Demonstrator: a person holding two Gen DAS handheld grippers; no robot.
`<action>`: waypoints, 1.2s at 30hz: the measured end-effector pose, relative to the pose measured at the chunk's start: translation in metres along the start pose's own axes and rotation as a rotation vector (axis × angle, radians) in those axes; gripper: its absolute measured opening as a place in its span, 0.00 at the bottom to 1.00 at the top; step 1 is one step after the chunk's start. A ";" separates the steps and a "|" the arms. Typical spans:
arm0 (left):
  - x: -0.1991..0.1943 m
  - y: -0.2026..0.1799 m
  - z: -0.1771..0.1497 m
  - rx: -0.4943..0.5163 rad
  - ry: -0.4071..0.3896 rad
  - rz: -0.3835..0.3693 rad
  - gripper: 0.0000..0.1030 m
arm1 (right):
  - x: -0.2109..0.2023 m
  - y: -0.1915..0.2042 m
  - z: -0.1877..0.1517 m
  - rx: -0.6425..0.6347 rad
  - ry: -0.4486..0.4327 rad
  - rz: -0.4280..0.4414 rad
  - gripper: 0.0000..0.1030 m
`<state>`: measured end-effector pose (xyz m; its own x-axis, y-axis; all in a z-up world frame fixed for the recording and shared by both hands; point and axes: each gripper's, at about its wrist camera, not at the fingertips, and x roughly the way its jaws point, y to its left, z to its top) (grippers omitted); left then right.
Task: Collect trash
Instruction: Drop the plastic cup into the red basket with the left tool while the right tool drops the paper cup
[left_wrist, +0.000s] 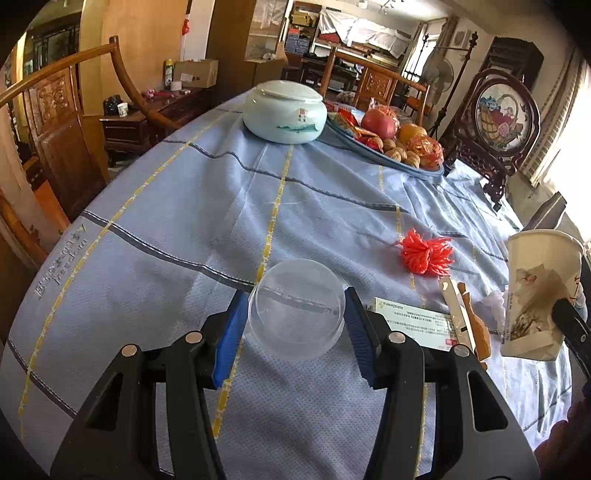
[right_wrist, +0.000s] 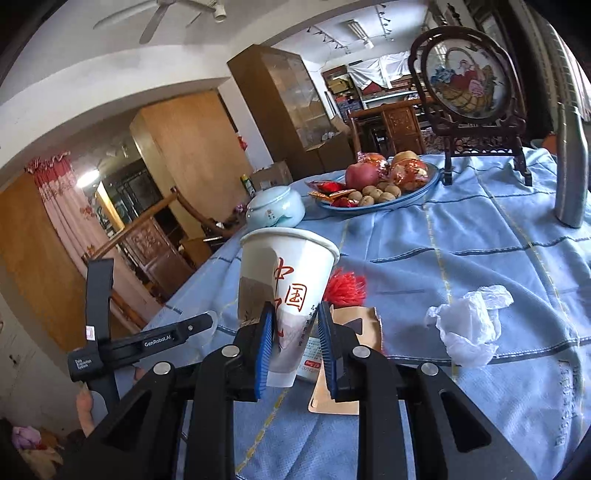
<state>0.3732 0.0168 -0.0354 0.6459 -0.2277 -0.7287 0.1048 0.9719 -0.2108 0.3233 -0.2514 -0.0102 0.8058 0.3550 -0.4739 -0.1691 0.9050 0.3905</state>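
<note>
My left gripper (left_wrist: 297, 317) has its blue pads on either side of a clear plastic cup (left_wrist: 297, 308) that stands upside down on the blue tablecloth (left_wrist: 155, 229); the pads touch its sides. My right gripper (right_wrist: 295, 339) is shut on a white paper cup (right_wrist: 288, 284) with red characters, held upright above the cloth; that cup also shows at the right of the left wrist view (left_wrist: 539, 295). A red string tuft (left_wrist: 426, 254), a white medicine box (left_wrist: 417, 321), a torn brown carton (right_wrist: 351, 354) and a crumpled white plastic wrap (right_wrist: 469, 325) lie on the cloth.
A pale ceramic lidded jar (left_wrist: 286, 110) and a blue plate of fruit, walnuts and sweets (left_wrist: 388, 136) stand at the far side. A framed embroidered screen (right_wrist: 469, 85) stands at the back right. A grey metal post (right_wrist: 570, 155) rises at right. Wooden chairs (left_wrist: 55, 129) ring the table.
</note>
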 end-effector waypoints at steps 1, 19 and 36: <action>-0.001 0.000 0.000 0.002 -0.008 0.008 0.51 | 0.000 -0.001 0.000 0.004 -0.003 0.001 0.24; -0.121 0.047 -0.054 -0.142 -0.120 0.094 0.51 | -0.019 0.016 -0.010 -0.024 -0.021 0.096 0.24; -0.262 0.214 -0.244 -0.546 -0.121 0.429 0.51 | -0.047 0.088 -0.035 -0.114 -0.045 0.315 0.24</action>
<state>0.0417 0.2704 -0.0484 0.6281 0.2082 -0.7498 -0.5522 0.7982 -0.2409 0.2506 -0.1805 0.0188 0.7275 0.6131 -0.3079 -0.4743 0.7737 0.4200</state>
